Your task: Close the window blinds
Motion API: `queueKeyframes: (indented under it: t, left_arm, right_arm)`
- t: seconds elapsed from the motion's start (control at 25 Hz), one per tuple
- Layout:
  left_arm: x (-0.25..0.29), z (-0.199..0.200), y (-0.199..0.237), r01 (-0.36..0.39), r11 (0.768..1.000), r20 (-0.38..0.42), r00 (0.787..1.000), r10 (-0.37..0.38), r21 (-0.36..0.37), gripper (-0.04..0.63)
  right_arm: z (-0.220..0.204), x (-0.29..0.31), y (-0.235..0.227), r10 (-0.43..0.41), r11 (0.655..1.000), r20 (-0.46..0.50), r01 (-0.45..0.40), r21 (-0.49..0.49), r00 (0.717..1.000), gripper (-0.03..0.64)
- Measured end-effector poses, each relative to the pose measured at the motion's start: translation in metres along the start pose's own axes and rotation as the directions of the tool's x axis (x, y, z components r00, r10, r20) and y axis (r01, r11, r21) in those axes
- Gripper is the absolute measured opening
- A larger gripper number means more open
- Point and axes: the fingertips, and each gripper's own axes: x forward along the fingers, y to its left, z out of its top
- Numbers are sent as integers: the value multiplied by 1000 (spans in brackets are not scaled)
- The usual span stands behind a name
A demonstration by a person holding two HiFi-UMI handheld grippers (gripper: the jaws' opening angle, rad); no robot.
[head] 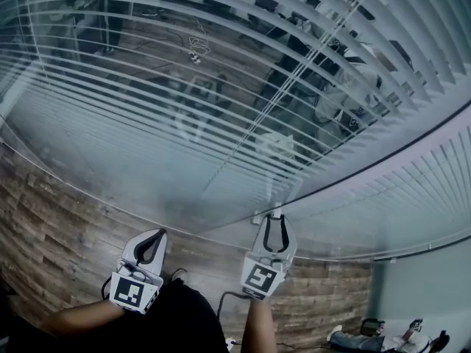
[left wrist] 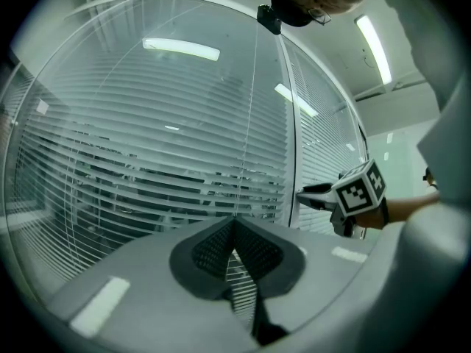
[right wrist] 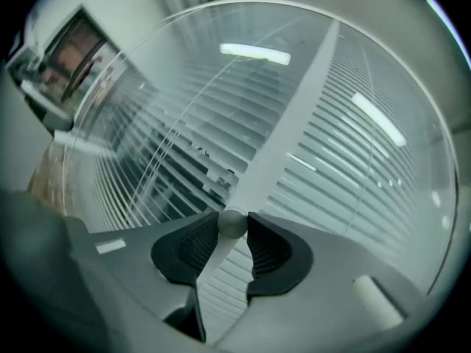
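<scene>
Checking in on the blinds [head: 184, 101] job. Right claw [head: 274, 216] is clamped on the little round grey knob [right wrist: 233, 223] that sticks out of the white frame post [right wrist: 294, 116] between the 2 blind sections, with both pads squeezing its sides.

Left claw [head: 157, 234] is held near it, off to its left and not touching anything. Its tips are pinched together with nothing in them, and it's aimed at the left section. From the left gripper view you can see the right claw's marker cube [left wrist: 360, 188] over by the post.

Slats on the left section are tilted partly open, so dark gaps show the room behind. The section right of the post looks paler and a lot more shut, though I can't tell if it's fully flat. Brown wood-look floor [head: 51, 226] runs along the bottom of the window in the head view.
</scene>
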Motion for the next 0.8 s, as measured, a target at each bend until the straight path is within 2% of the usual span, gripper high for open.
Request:
queueKeyframes:
  t: [0.04,0.08,0.12,0.2,0.36,0.4,0.44,0.48,0.52,0.56,0.64,0.68,0.72,0.8]
  left_arm:
    - [-1,1,0,0,1000,0,1000,0,0,2]
    - [-2,4,1,3,1000,9,1000,-3,2,2]
    - [-3,7,1,6,1000,22,1000,-6,5,2]
    - [-3,11,2,11,1000,39,999,-11,9,2]
    - [-5,9,2,15,1000,35,999,-15,2,2]
    - [-6,8,2,15,1000,29,999,-15,-2,2]
    - [-6,7,2,14,1000,23,1000,-14,-5,2]
    - [-6,8,2,13,1000,21,1000,-13,-6,2]
    - [-6,9,2,12,1000,24,1000,-12,-5,2]
    - [-6,9,2,12,1000,25,1000,-12,-6,2]
    - [-7,8,2,12,1000,26,1000,-12,-7,2]
    - [-7,8,2,12,1000,27,1000,-12,-7,2]
    - [-8,7,2,13,1000,29,999,-12,-7,2]
    - [-8,6,2,11,1000,29,1000,-11,-7,2]
  right_arm:
    - [1,-1,-2,20,992,14,-21,122,1000,127]
    - [3,-2,-4,33,969,31,-40,246,999,127]
    - [4,-2,-5,41,934,45,-55,354,998,127]
    - [4,-2,-6,48,855,69,-77,512,996,127]
    - [3,-2,-6,63,703,116,-126,700,991,127]
    - [3,-2,-6,70,676,126,-140,724,990,127]
    - [2,-1,-6,78,670,129,-148,728,989,129]
    - [2,-1,-6,83,693,123,-146,706,989,132]
    - [3,-2,-7,84,742,109,-135,656,990,133]
    - [4,-3,-7,77,808,91,-116,578,993,133]
    - [8,-8,-8,46,930,60,-64,361,997,155]
    - [10,-9,-7,31,969,50,-43,245,998,166]
    - [12,-9,-4,24,990,44,-30,134,999,173]
    - [13,-7,5,28,998,28,-27,-55,999,175]
